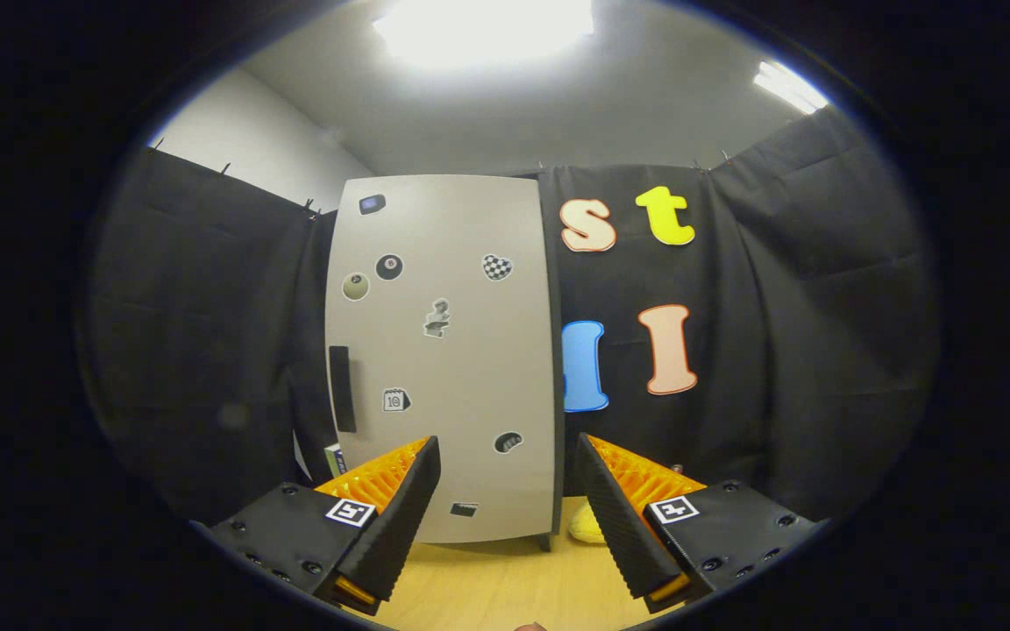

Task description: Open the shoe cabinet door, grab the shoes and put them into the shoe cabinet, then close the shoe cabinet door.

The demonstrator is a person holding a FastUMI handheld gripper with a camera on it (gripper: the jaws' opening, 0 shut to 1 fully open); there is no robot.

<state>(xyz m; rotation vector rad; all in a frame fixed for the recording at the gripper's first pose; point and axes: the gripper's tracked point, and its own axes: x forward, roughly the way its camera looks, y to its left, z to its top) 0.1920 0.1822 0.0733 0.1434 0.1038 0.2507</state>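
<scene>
The tongs [505, 491] stand spread wide, both fingers apart with nothing held between them, hovering above the wooden tabletop [505, 587]. Beyond the fingers, directly ahead, the shoe cabinet [444, 350] stands upright on the tabletop, its pale grey door shut and facing the camera. A dark vertical handle [341, 388] sits near the door's left edge, about mid-height. Several small stickers [437, 318] are scattered across the door face. At the cabinet's lower right corner, just beside its base and close to the right finger, a small part of a yellow object [584, 524] shows on the tabletop; it may be a shoe, but too little is visible to tell. At the cabinet's lower left, a small white and green item [334, 457] is partly hidden behind the left finger. Black cloth [207, 350] hangs behind and on both sides of the cabinet.
</scene>
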